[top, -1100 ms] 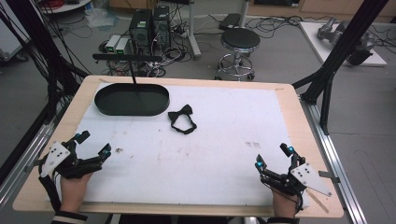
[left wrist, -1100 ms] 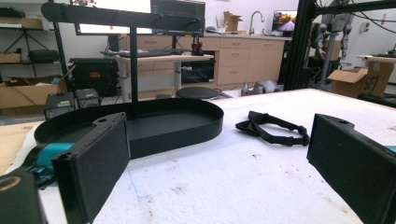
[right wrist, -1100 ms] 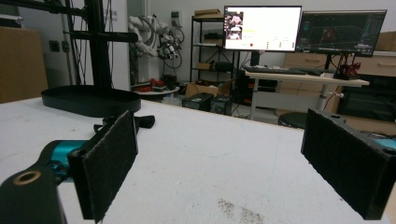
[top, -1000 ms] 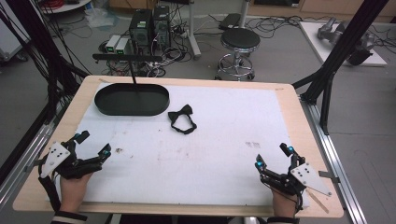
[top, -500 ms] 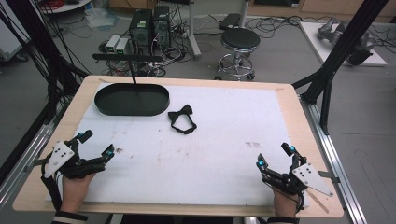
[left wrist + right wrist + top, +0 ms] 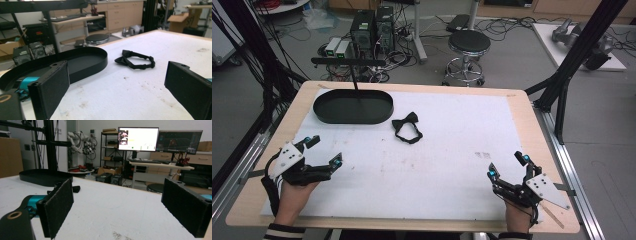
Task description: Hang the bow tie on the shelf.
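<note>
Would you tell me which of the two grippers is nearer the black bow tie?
The left gripper, at the table's near left, aimed toward the bow tie; the right gripper sits farther off.

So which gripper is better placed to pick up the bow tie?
Left, probably. The left gripper is open and aimed toward the bow tie; the right gripper is farther off, near the table's right corner.

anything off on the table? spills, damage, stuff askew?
Nothing serious. The white mat carries brownish smudges and specks near its middle, old-looking marks rather than a fresh spill. The black bow tie lies loose beside the black oval tray, outside it, strap looped. Both the left gripper and right gripper are open and hold nothing.
</note>
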A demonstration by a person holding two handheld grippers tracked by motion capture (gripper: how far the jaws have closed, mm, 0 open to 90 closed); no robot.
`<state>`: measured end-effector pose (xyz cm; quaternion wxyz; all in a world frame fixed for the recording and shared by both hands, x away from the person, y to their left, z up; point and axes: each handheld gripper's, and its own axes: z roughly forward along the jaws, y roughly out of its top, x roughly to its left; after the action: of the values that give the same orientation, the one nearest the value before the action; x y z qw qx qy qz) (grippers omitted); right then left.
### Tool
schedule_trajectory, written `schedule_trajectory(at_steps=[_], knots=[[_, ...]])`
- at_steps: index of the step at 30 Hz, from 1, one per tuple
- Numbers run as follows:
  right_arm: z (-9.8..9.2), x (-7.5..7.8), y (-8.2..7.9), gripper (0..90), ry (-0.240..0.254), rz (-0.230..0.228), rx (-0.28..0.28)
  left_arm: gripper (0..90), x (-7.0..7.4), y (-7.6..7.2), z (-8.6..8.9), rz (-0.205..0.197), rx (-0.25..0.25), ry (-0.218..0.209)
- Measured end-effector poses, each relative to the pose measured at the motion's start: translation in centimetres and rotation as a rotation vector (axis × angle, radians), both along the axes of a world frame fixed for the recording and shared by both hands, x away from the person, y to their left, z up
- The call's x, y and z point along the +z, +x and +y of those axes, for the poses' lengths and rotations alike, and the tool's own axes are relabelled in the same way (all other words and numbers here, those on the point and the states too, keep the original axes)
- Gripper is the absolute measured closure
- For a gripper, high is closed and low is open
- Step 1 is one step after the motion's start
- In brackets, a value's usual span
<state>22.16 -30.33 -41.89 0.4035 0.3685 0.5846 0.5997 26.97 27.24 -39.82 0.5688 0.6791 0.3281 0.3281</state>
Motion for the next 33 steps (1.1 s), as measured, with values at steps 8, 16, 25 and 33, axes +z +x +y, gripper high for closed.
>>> schedule_trajectory(at_steps=[8, 16, 25, 33], knots=[[0.1, 0.1, -0.1, 9.9, -0.002, -0.002, 0.0, 7.0, 1.9, 2.1, -3.1, 0.021, -0.083, 0.098], [0.0, 0.0, 0.0, 9.9, -0.001, 0.002, 0.002, 11.1, 3.4, 4.1, -6.0, 0.039, -0.141, 0.163], [-0.1, 0.0, 0.0, 9.9, 0.003, 0.004, -0.001, 20.3, 3.7, 6.4, -8.7, 0.083, -0.177, 0.251], [-0.1, -0.1, 0.1, 9.9, 0.006, 0.006, 0.0, 24.7, 3.2, 8.5, -12.0, 0.146, -0.27, 0.313]])
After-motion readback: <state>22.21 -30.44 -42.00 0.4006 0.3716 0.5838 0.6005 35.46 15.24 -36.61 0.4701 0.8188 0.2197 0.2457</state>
